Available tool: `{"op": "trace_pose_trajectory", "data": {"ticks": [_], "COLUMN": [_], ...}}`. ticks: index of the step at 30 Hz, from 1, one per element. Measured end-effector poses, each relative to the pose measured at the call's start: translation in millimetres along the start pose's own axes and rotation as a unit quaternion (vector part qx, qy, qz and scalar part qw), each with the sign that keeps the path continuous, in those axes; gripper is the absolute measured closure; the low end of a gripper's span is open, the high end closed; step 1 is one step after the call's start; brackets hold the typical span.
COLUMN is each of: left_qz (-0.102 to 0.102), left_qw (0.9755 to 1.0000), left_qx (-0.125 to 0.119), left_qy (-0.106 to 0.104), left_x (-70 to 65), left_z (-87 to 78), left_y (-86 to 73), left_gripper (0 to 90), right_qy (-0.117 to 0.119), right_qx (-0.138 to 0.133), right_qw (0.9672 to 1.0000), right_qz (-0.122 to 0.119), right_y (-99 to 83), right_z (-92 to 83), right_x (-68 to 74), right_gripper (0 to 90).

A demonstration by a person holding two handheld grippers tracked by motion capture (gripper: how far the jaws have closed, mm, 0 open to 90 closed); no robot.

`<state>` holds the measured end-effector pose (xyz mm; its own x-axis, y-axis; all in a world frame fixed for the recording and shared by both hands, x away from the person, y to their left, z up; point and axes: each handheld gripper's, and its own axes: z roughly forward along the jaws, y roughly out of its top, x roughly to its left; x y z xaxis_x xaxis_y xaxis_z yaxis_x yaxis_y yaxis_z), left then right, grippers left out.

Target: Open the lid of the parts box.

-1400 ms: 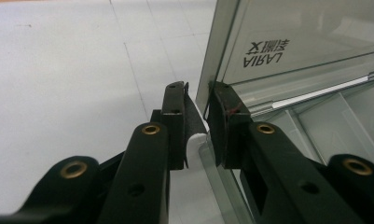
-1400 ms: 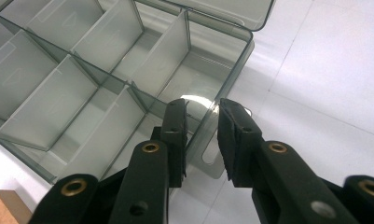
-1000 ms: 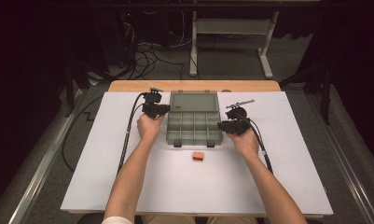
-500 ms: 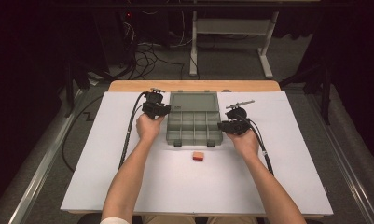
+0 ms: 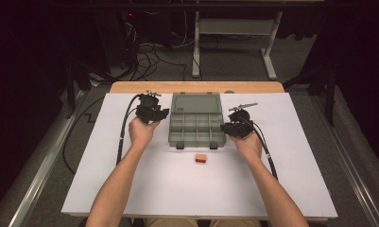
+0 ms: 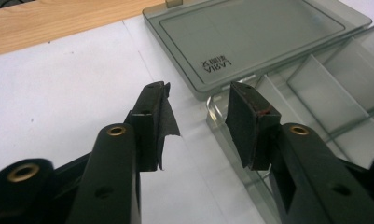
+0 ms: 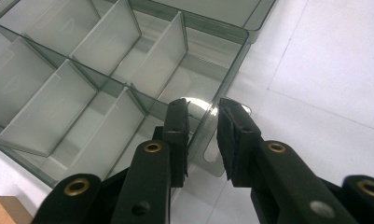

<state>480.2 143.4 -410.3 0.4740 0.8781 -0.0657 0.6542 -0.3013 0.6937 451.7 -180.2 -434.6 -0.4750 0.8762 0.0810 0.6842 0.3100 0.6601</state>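
Box (image 5: 196, 124) lid lies open; left gripper (image 6: 201, 109) jaws just parted, empty; right gripper (image 7: 202, 122) straddles wall, grip uncertain; block (image 5: 201, 158) waits outside.

One marking legible: small dark printed brand mark on flat smoky-grey translucent plastic lid (image 6: 250, 39) of open compartment organiser box, seen in left gripper view. Mark sits near lid's edge closest to left gripper (image 6: 198, 116), just beyond and between its two black jaws. Print upside down from this camera; Latin letters read roughly "LASIIA", spelling uncertain. Second shorter group of characters beside it, too small to read. High view: same lid (image 5: 196, 103), mark too small to read.
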Motion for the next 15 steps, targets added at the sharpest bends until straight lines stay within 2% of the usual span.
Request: {"op": "trace_pose_trajectory", "data": {"ticks": [3,5,12,15], "left_qz": [-0.001,-0.002,0.002,0.004], "left_qw": [1.0000,1.0000,1.0000,0.9999], "left_qx": [0.000,0.000,-0.002,-0.002], "left_qy": [-0.002,-0.006,-0.009,-0.010], "left_x": [0.7,1.1,-1.0,-1.6], "left_z": [-3.2,-8.0,-19.5,-24.4], "left_y": [-3.3,-8.6,-22.0,-28.5], "left_gripper": [56.5,56.1,54.0,53.3], "right_qy": [-0.001,-0.008,-0.008,-0.002], "right_qx": [0.001,0.003,0.002,0.001], "right_qw": [1.0000,0.9997,0.9995,0.9994], "right_qz": [-0.004,-0.022,-0.031,-0.035], "right_y": [0.3,1.0,1.1,1.4], "right_z": [-0.1,0.0,-0.3,-1.9], "right_x": [0.1,2.1,2.6,4.2], "right_gripper": [73.9,73.6,73.0,68.1]}}
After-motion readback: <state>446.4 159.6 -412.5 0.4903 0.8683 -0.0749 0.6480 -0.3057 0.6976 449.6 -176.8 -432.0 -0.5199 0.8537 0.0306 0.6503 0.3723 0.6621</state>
